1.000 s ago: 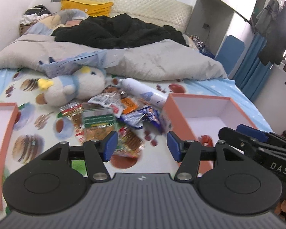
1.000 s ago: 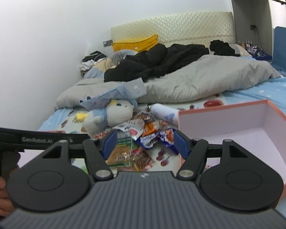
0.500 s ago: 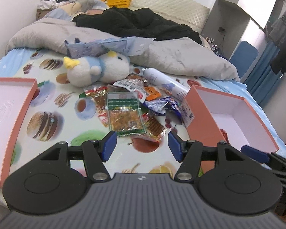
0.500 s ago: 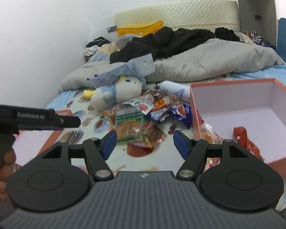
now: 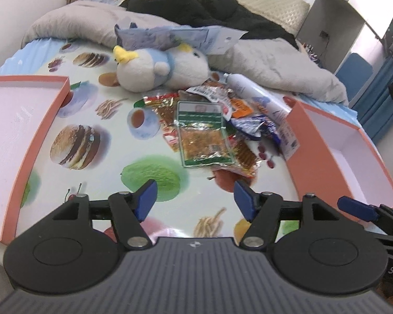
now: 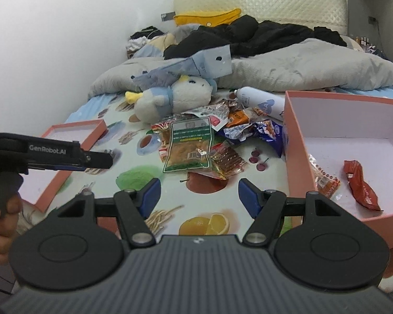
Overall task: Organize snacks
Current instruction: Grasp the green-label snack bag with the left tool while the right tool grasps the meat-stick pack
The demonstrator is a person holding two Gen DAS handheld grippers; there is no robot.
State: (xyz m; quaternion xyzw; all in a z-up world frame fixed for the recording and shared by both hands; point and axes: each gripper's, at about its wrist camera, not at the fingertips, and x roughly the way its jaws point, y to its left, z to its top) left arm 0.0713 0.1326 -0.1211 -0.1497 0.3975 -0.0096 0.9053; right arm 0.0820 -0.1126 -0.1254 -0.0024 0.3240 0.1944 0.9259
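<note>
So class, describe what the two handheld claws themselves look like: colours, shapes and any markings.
Each claw, left claw and right claw, is black plastic with a ribbed grey body, two round discs, silver pivot pins and blue fingertips. From the right wrist view, the left claw shows a pistol-style handle and white "GenRobot.AI" lettering. No cables or sleeves are visible.

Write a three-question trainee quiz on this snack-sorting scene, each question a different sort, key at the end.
1. True or false: the pink box on the right already holds snacks.
2. Which lies on top of the snack pile? A) green-edged packet B) white bottle C) plush toy
3. Fill in: both the left claw and the right claw are ____ and hold nothing.

Key: 1 true, a red packet and another lie inside; 2 A; 3 open.
</note>
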